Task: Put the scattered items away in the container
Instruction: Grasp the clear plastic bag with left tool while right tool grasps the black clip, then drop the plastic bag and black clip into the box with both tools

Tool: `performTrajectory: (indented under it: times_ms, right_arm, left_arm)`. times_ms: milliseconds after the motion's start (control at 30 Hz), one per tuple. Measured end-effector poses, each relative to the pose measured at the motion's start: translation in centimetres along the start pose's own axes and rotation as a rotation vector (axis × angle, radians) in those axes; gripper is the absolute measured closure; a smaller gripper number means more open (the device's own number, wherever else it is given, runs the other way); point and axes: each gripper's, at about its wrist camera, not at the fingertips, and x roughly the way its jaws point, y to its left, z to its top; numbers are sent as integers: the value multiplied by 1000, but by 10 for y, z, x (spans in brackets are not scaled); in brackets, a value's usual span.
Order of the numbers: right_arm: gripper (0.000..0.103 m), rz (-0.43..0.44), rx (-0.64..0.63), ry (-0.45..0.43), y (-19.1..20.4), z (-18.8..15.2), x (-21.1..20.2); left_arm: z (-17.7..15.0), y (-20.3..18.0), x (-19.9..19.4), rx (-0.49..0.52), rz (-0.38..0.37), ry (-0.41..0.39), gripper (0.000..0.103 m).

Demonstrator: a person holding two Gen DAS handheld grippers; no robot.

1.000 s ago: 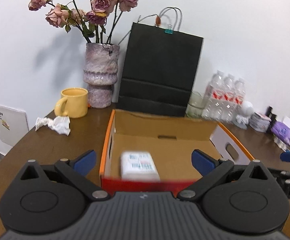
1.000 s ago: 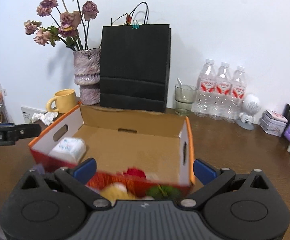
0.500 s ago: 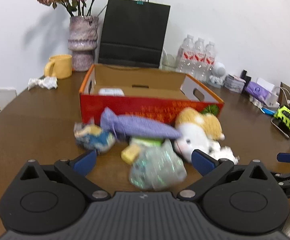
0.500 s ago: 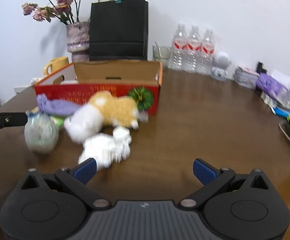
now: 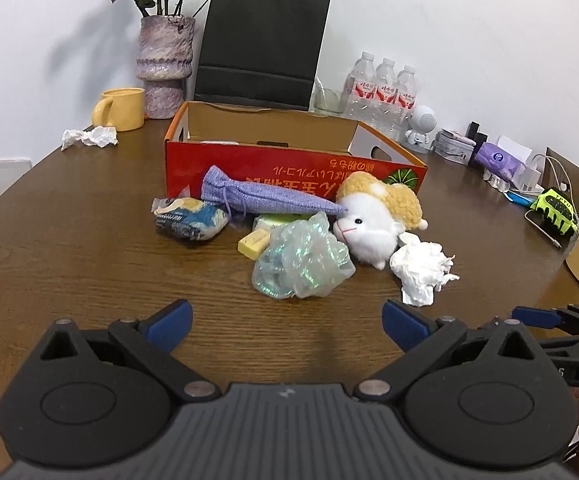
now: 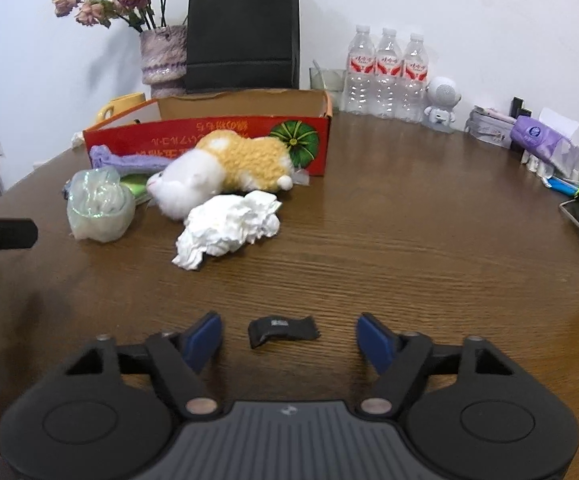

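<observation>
A red and orange cardboard box (image 5: 289,166) (image 6: 209,132) stands open on the brown table. In front of it lie a purple knitted pouch (image 5: 265,196), a blue patterned packet (image 5: 189,220), a yellow block (image 5: 253,242), an iridescent plastic bag (image 5: 301,260) (image 6: 99,204), a white and yellow plush toy (image 5: 377,216) (image 6: 225,168) and a crumpled white tissue (image 5: 421,270) (image 6: 229,226). A small black strap (image 6: 281,330) lies between my right gripper's fingers. My left gripper (image 5: 285,320) is open and empty, short of the pile. My right gripper (image 6: 289,338) is open.
At the back stand a vase of dried roses (image 5: 165,68), a black paper bag (image 5: 261,44), a yellow mug (image 5: 121,108), a glass (image 6: 325,80), three water bottles (image 5: 381,88) and a white figurine (image 6: 441,104). Crumpled tissue (image 5: 89,138) lies back left. Clutter (image 6: 549,148) lines the right edge.
Both grippers have pulled back from over the box toward the table's near side and dropped lower. The scattered pile has come into view. The black strap now shows between the right fingers.
</observation>
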Motion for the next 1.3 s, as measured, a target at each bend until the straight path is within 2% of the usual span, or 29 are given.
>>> performTrajectory:
  times_ms: [33,133,333,567,800,1000,1133,1167,1200,1233,1300]
  right_arm:
    - [40,4,-7,-8,0,0,0]
    - [77,17,-14,-15,1,1,-3]
    - [88,25,-3,-24,-1,2,-6]
    - [94,45,29,-47,-5,16,-1]
    - [94,48,51,-94,-8,37,7]
    - [94,55,47,-107,-6,51,15]
    - [94,65,47,-99,-6,55,22]
    - [94,67,47,-98,-5,56,24]
    - [94,69,47,-98,-5,57,25]
    - [94,71,47,-99,-5,58,26]
    - [94,75,48,-102,-4,59,26]
  left_arm:
    - [0,1,0,-3,1,2,0]
    - [1,3,0,-14,2,2,0]
    - [2,1,1,-15,-6,-2,0]
    - [6,-2,10,-23,-12,-7,0]
    - [19,-9,32,-15,-6,-16,0]
    - [26,-13,57,-12,38,-12,3]
    - [27,-13,66,-13,49,-6,26]
    - [27,-12,67,-20,38,-6,39]
    - [27,-11,68,-23,26,-8,47]
    - [28,-10,68,-19,13,-8,62]
    - [27,-10,66,-8,4,-16,68]
